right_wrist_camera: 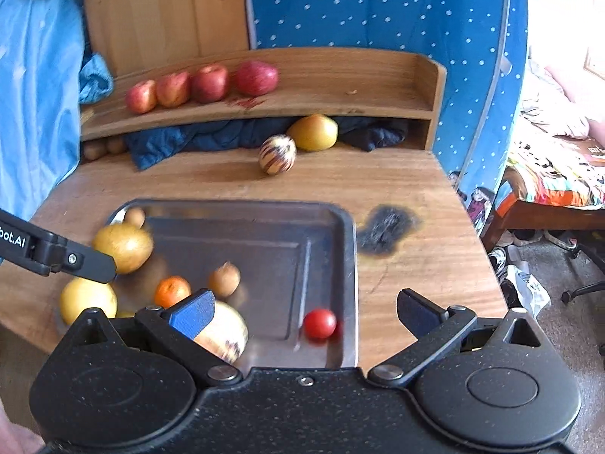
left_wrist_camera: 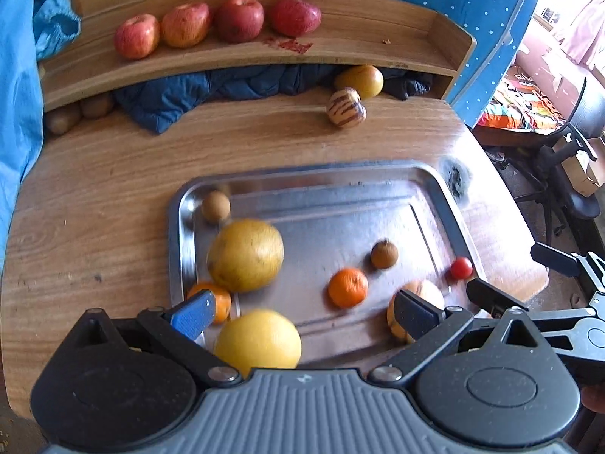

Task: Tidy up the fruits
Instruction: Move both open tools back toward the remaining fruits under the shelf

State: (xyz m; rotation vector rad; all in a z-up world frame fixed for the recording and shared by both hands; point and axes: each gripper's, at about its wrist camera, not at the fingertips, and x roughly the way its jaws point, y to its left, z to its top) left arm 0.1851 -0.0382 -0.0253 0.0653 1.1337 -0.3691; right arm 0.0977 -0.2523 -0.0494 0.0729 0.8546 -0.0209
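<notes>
Two grippers, left gripper (left_wrist_camera: 302,314) and right gripper (right_wrist_camera: 304,312), hung wide open and empty over the near end of the metal tray (left_wrist_camera: 450,196). Oranges (left_wrist_camera: 348,287), a tomato (right_wrist_camera: 320,323) and yellow fruit (left_wrist_camera: 245,255) lay in the tray; four apples (left_wrist_camera: 219,22) sat on the shelf (left_wrist_camera: 378,53) beyond it.

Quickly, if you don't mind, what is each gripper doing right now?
Left gripper: open, holding nothing, above the tray.
Right gripper: open, holding nothing, over the tray's near right corner.
</notes>
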